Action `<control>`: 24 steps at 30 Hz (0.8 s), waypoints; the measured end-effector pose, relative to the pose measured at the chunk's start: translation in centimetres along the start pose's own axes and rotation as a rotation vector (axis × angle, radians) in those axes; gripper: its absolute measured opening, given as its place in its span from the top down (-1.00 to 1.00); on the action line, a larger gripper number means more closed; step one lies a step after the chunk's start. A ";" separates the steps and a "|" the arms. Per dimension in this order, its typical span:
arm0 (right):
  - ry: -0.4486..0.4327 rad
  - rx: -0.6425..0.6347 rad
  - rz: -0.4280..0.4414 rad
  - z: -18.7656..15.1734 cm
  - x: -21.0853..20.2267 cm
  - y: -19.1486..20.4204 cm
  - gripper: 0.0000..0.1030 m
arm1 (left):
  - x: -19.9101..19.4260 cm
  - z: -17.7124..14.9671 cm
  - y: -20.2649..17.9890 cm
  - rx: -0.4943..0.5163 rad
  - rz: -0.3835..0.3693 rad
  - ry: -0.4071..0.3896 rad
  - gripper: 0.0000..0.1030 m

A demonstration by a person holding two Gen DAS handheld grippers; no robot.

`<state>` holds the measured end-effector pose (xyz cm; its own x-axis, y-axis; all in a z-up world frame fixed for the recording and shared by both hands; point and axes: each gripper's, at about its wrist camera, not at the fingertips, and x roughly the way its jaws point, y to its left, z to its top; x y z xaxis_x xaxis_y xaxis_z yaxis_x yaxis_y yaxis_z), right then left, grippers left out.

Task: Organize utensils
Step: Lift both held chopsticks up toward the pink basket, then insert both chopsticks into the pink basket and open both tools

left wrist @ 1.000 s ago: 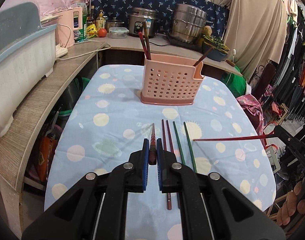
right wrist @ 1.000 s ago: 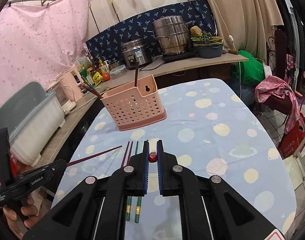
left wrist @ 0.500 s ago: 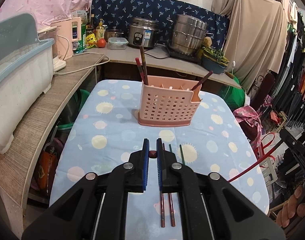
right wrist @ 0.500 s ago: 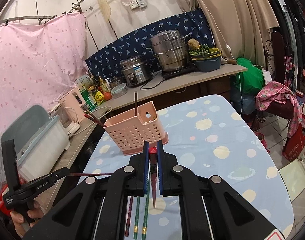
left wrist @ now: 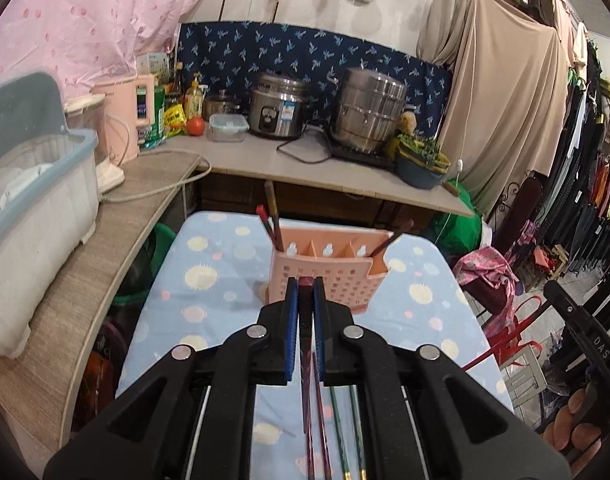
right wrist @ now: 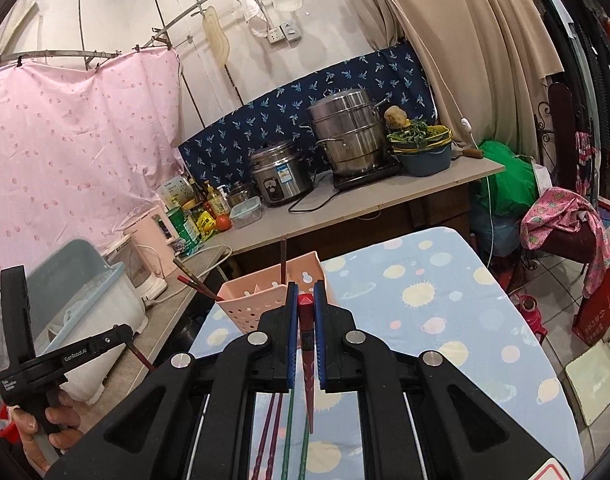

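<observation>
A pink perforated utensil holder (left wrist: 327, 270) stands on the spotted blue tablecloth (left wrist: 209, 280), with dark chopsticks in its end compartments. It also shows in the right wrist view (right wrist: 261, 300). My left gripper (left wrist: 305, 296) is shut on a dark red chopstick (left wrist: 305, 328), held upright in front of the holder. My right gripper (right wrist: 305, 300) is shut on a red chopstick (right wrist: 307, 360), tip pointing down. Purple chopsticks (right wrist: 269, 436) and green chopsticks (right wrist: 295, 440) lie on the cloth below.
A wooden counter (left wrist: 105, 216) runs along the left with a white-and-blue dish box (left wrist: 33, 200). The back counter (left wrist: 305, 160) holds a rice cooker (left wrist: 279, 110), steel pot (left wrist: 369, 110) and bowl of greens (left wrist: 421, 160). Clothes hang at the right.
Both grippers have risen and tilted up, lifting their chopsticks off the cloth to hang upright. The holder now sits just beyond both sets of fingertips.
</observation>
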<state>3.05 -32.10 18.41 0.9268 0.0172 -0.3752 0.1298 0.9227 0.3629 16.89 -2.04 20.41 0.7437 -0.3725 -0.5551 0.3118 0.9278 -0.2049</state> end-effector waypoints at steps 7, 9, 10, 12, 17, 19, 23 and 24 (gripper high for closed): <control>-0.049 0.012 0.031 3.0 1.7 0.8 0.86 | -0.2 4.3 -0.9 0.008 -0.001 -0.093 0.87; -0.061 0.010 0.045 3.9 2.3 1.2 0.86 | -0.2 5.7 -1.1 0.006 0.001 -0.119 0.87; -0.069 0.006 0.048 4.4 2.6 1.6 0.86 | -0.2 6.5 -1.1 0.006 -0.001 -0.137 0.87; -0.089 -0.004 0.051 5.5 3.3 2.2 0.86 | -0.3 7.8 -1.4 0.006 0.002 -0.167 0.87; -0.127 0.024 0.092 8.4 5.4 3.1 0.86 | 0.2 10.6 -1.8 0.002 0.001 -0.245 0.87; -0.141 0.032 0.100 9.4 6.3 3.5 0.86 | 0.6 11.5 -1.8 0.002 0.006 -0.271 0.87; -0.167 0.044 0.102 11.3 8.3 4.3 0.86 | 1.7 12.7 -1.8 0.007 0.012 -0.309 0.86; -0.172 0.043 0.100 11.7 8.8 4.5 0.86 | 2.2 13.0 -1.7 0.005 0.011 -0.316 0.87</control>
<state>15.91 -32.34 26.72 0.9819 0.0381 -0.1855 0.0459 0.9023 0.4286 25.63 -4.73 30.00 0.8938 -0.3509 -0.2792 0.3048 0.9321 -0.1956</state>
